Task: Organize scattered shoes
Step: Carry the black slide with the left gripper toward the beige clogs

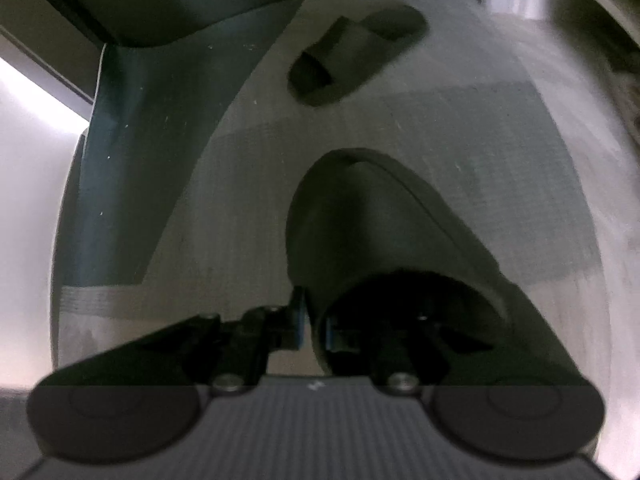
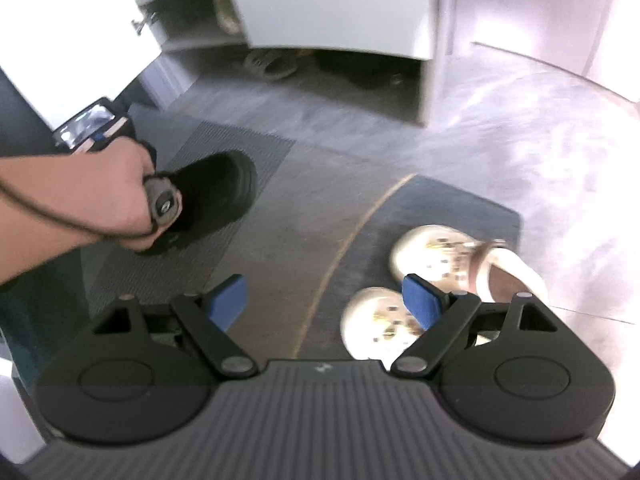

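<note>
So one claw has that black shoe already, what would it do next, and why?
Probably carry the black shoe forward and set it beside the other black slipper lying ahead on the floor. The left gripper is shut on the shoe's side wall, one finger inside the opening, so it is already held. The right gripper is open and holds nothing, above the white sandals.

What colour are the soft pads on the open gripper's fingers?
Blue. The pads on the right gripper show best in the right wrist view.
</note>
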Motion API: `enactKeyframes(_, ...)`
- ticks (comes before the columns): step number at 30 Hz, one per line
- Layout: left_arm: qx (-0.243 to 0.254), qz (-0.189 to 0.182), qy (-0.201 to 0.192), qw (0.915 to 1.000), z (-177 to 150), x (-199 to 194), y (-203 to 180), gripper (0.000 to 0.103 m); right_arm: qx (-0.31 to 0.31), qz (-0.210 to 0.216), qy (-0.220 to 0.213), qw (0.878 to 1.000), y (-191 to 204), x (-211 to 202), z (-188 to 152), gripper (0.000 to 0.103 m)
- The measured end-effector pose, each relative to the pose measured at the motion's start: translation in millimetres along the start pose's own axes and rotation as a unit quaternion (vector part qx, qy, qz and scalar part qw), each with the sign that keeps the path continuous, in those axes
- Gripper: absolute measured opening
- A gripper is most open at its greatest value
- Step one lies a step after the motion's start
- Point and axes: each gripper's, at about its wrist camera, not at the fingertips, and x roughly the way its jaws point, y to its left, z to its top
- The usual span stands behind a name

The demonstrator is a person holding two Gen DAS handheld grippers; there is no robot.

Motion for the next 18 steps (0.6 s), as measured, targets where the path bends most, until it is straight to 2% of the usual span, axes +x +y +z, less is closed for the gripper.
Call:
enactKeyframes(2,0.012,-0.007,0.002,0.9999,-24.0,-16.3,-2.0,0.01,0.015,-0.013,-0.011,1.0,-34.0,-25.1,-5.0,0.087)
enactKeyframes(4,0.041,-0.013,-0.002,0.9991,-77.2,-47.5,-7.1,0.011,0.025,-0.025,-0.015,0.999,-60.5,-42.9,-9.8,0.087)
enactKeyframes(6,0.054,-0.014,-0.004,0.9985,-103.4,-59.6,-8.3,0.01,0.039,-0.041,-0.016,0.998,-90.5,-61.2,-16.7,0.087)
enactKeyframes(9,0.097,-0.018,-0.003,0.9951,-181.2,-89.4,-16.3,0.011,0.062,-0.069,-0.019,0.996,-155.2,-98.7,-32.4,0.087)
enactKeyframes(11,0.12,-0.02,-0.008,0.9926,-217.1,-98.2,-20.8,0.011,0.066,-0.078,-0.02,0.995,-178.9,-111.6,-38.3,0.087)
enactKeyframes(14,0.152,-0.021,-0.013,0.9882,-274.0,-107.9,-27.7,0.01,0.075,-0.103,-0.019,0.992,-245.8,-134.2,-60.3,0.087)
enactKeyframes(18,0.178,-0.014,-0.003,0.984,-355.1,-100.5,-40.1,0.011,0.095,-0.127,-0.011,0.987,-313.4,-147.9,-83.7,0.087)
